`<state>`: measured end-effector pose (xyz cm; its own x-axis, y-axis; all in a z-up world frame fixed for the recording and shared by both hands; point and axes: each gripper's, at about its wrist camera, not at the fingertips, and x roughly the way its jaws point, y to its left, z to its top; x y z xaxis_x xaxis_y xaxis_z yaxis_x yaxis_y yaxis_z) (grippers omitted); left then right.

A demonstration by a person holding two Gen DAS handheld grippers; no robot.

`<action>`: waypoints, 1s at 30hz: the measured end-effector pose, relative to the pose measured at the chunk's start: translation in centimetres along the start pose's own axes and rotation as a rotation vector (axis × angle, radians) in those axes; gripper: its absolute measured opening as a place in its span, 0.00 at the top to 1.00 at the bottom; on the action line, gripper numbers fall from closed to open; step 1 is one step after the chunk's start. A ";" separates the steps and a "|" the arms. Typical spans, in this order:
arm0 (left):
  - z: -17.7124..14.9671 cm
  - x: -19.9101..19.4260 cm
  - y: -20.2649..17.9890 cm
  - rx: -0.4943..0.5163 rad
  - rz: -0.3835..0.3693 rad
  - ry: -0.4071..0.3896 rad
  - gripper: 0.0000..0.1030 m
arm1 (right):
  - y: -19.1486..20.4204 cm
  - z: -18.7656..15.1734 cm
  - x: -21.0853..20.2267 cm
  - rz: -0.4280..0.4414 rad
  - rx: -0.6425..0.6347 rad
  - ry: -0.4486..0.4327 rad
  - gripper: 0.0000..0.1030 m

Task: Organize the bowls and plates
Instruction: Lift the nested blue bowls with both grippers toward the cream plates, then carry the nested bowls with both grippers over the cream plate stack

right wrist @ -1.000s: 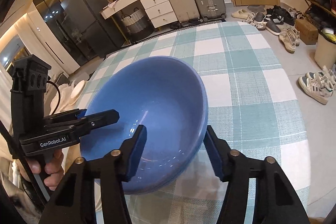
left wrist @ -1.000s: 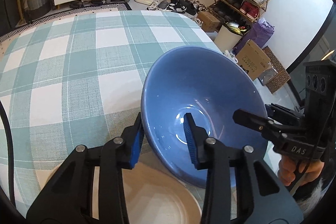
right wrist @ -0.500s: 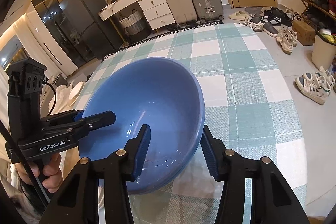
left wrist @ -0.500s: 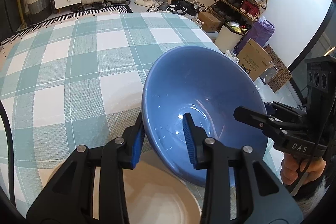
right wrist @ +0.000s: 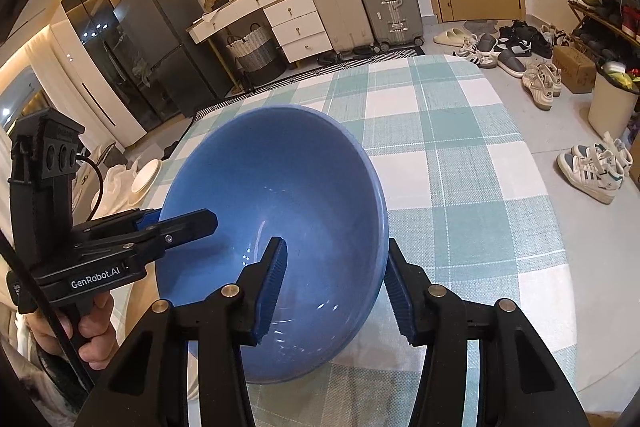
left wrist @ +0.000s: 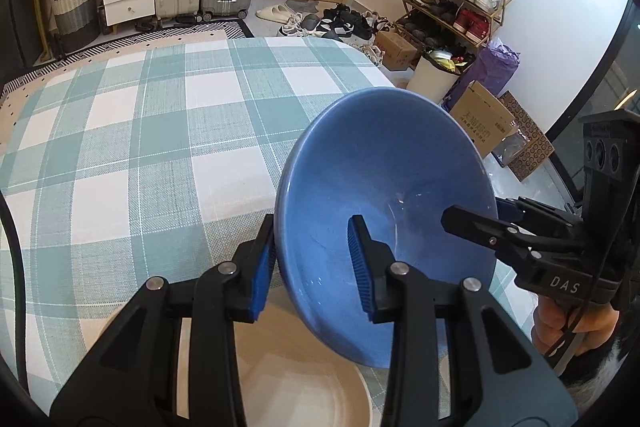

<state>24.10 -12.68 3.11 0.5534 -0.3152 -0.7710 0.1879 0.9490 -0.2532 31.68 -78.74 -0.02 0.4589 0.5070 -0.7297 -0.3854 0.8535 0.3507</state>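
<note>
Left wrist view showed the left hand-held gripper (left wrist: 314, 263) clamped on the blue bowl (left wrist: 384, 195)'s rim at centre frame; the right hand-held gripper (right wrist: 334, 285) gripped the opposite rim.

A glossy blue bowl (left wrist: 384, 195) fills the lower centre of both views, empty, tilted with its opening facing the camera. Its rim is straddled on two sides. Below it, at the bottom of the left wrist view, lies a cream plate (left wrist: 304, 387), flat on the table.

Bowl (left wrist: 384, 187) over plate (left wrist: 288, 379), on table (left wrist: 140, 131), between both grippers
</note>
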 end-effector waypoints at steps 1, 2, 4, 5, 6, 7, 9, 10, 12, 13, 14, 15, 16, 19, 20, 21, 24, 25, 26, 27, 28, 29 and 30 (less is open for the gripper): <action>-0.1 0.0 0.0 -0.002 0.000 0.003 0.69 | 0.0 0.0 0.0 -0.002 0.000 0.000 0.51; -0.1 0.0 0.0 -0.005 -0.001 0.005 0.69 | 0.0 -0.1 0.0 -0.004 0.002 0.002 0.51; -0.2 0.0 0.0 -0.004 -0.001 0.001 0.69 | -0.1 -0.2 0.1 -0.002 0.009 0.006 0.51; -0.2 -0.1 0.0 -0.005 -0.002 0.001 0.69 | -0.1 -0.2 0.0 -0.001 0.006 0.000 0.51; -0.2 -0.1 0.0 -0.007 -0.003 0.002 0.69 | -0.1 -0.2 0.1 -0.002 0.007 0.000 0.51; -0.3 -0.2 0.0 -0.005 -0.002 -0.001 0.69 | -0.1 -0.2 0.0 -0.003 0.007 -0.001 0.51; -0.3 -0.2 0.0 -0.005 0.000 -0.003 0.69 | -0.1 -0.2 0.0 -0.001 0.008 -0.006 0.51; -0.3 -0.3 0.0 -0.004 0.000 -0.006 0.69 | -0.1 -0.2 0.0 -0.001 0.007 -0.007 0.51; -0.5 -0.3 -0.1 -0.005 0.000 -0.012 0.69 | -0.1 -0.4 0.0 0.002 0.006 -0.016 0.51; -0.6 -0.4 -0.1 -0.004 0.001 -0.014 0.69 | -0.1 -0.4 0.0 0.005 0.006 -0.021 0.51; -0.6 -0.3 -0.1 -0.007 0.001 -0.014 0.69 | -0.1 -0.5 0.0 0.009 0.004 -0.029 0.51; -0.6 -0.3 -0.1 -0.010 0.001 -0.015 0.69 | -0.1 -0.6 0.0 0.013 0.003 -0.035 0.51; -0.7 -0.2 -0.1 -0.013 0.001 -0.016 0.69 | -0.1 -0.6 0.0 0.018 0.004 -0.041 0.51; -1.0 0.1 0.1 -0.017 0.009 -0.013 0.69 | -0.1 -0.6 0.1 0.035 0.008 -0.056 0.51; -1.0 0.2 0.1 -0.019 0.011 -0.012 0.69 | -0.2 -0.7 0.3 0.039 0.011 -0.059 0.51; -1.0 0.3 0.2 -0.022 0.012 -0.012 0.69 | -0.1 -0.7 0.3 0.039 0.010 -0.059 0.51; -1.1 0.7 0.4 -0.027 0.014 -0.015 0.69 | -0.1 -0.7 0.6 0.033 0.001 -0.068 0.51; -1.0 0.9 0.5 -0.028 0.016 -0.016 0.69 | 0.0 -0.7 0.6 0.032 0.000 -0.071 0.51; -1.1 1.0 0.5 -0.029 0.017 -0.018 0.69 | 0.0 -0.7 0.7 0.032 -0.001 -0.077 0.51; -1.2 1.1 0.6 -0.032 0.018 -0.020 0.69 | 0.0 -0.7 0.7 0.031 -0.004 -0.081 0.51; -1.2 1.3 0.7 -0.033 0.020 -0.020 0.69 | 0.0 -0.8 0.8 0.030 -0.004 -0.085 0.51; -1.3 1.5 0.8 -0.036 0.022 -0.019 0.69 | 0.0 -0.9 0.9 0.030 -0.005 -0.092 0.51; -1.4 1.8 0.9 -0.043 0.023 -0.015 0.69 | 0.0 -1.0 1.0 0.029 -0.008 -0.097 0.51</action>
<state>24.15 -12.37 0.68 0.5697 -0.2935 -0.7677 0.1406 0.9551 -0.2608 31.32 -78.37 -1.30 0.5229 0.5409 -0.6588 -0.4058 0.8376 0.3657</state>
